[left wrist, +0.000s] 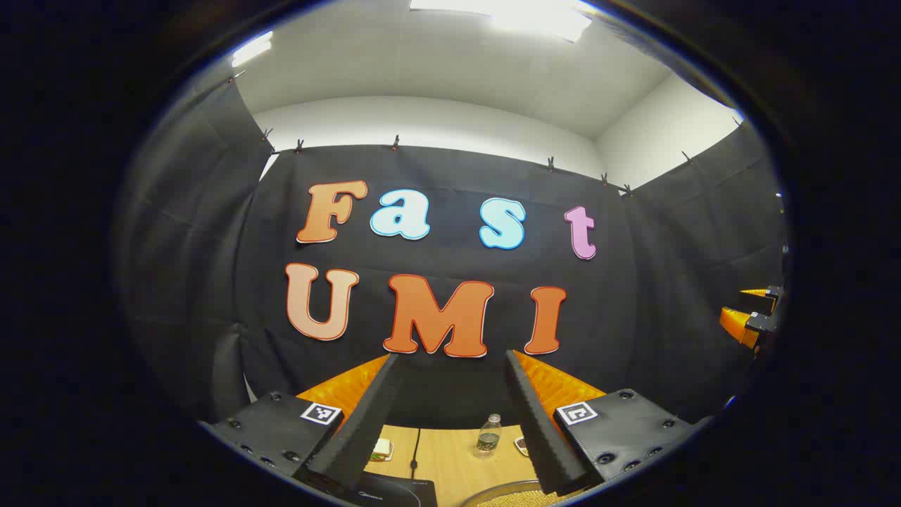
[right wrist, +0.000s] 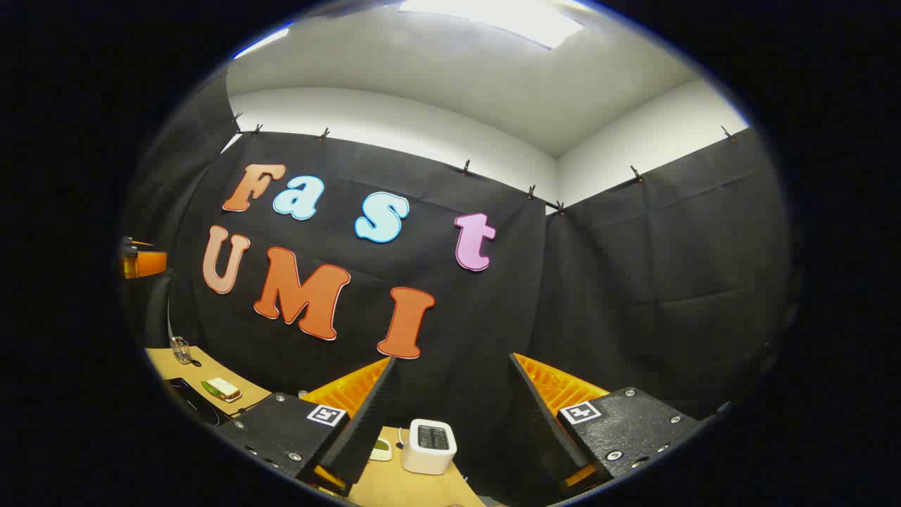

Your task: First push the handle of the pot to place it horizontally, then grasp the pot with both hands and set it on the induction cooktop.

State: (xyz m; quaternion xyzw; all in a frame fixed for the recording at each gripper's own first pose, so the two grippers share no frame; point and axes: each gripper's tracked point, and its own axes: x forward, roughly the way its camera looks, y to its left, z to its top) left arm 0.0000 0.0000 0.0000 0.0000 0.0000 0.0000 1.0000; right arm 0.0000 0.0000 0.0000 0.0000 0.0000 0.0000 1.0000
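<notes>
Pot (left wrist: pixel 508 495): just a curved rim sliver at the bottom edge of the left gripper view, pale grainy contents inside, sitting on the wooden table (left wrist: pixel 450 458) right below and between that gripper's fingers. Left gripper (left wrist: pixel 450 415) held up and level, fingers spread wide apart, nothing between them. Near-left of the pot, the dark corner of the induction cooktop (left wrist: pixel 391 491), close beside it; whether they touch cannot be told. Farther back on the table: a sandwich-like item (left wrist: pixel 381 448) to the left, a small plastic bottle (left wrist: pixel 488 432) centre, a small object (left wrist: pixel 521 444) just right of it, too small to identify. At the far right edge, the other gripper's fingers show. Right gripper (right wrist: pixel 450 422) also raised, fingers wide apart and holding nothing. Beyond its fingers, a white toaster (right wrist: pixel 429 446) on the table (right wrist: pixel 401 486), a small white-and-green item (right wrist: pixel 381 448) just left of it. Farther left, a sandwich-like item (right wrist: pixel 222 387) and a bottle (right wrist: pixel 181 348).
</notes>
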